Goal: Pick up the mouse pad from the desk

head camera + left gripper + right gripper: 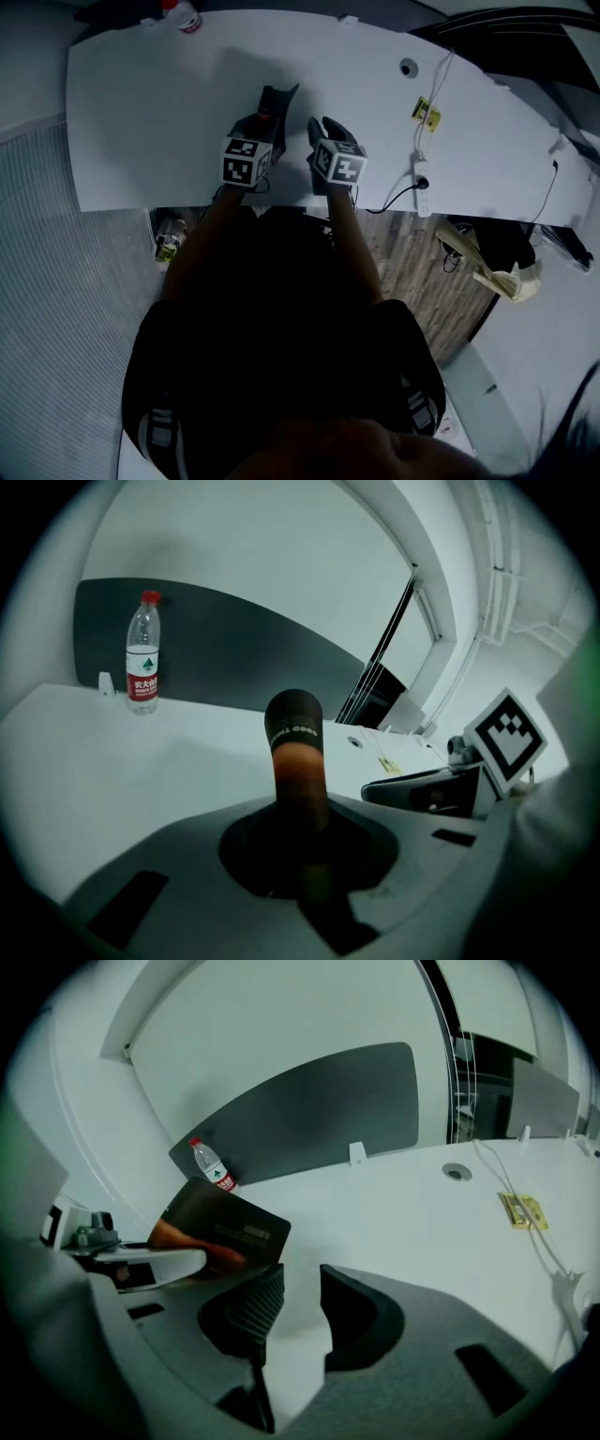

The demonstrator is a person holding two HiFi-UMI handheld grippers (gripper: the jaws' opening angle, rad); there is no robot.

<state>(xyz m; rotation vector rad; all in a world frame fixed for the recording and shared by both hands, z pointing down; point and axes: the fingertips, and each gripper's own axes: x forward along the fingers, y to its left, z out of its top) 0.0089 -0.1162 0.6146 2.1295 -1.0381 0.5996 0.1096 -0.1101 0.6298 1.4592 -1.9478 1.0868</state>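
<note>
The mouse pad is a thin dark sheet with an orange patch, lifted off the white desk. My left gripper is shut on its near edge. In the left gripper view the mouse pad stands edge-on, rising from between the jaws of the left gripper. My right gripper hovers just to the right of it. In the right gripper view the right gripper is open with nothing between its pads, and the mouse pad hangs tilted to its left.
A water bottle stands at the desk's far edge before a dark divider panel. On the right of the desk lie a cable grommet, a yellow tag and a white cable to a power strip.
</note>
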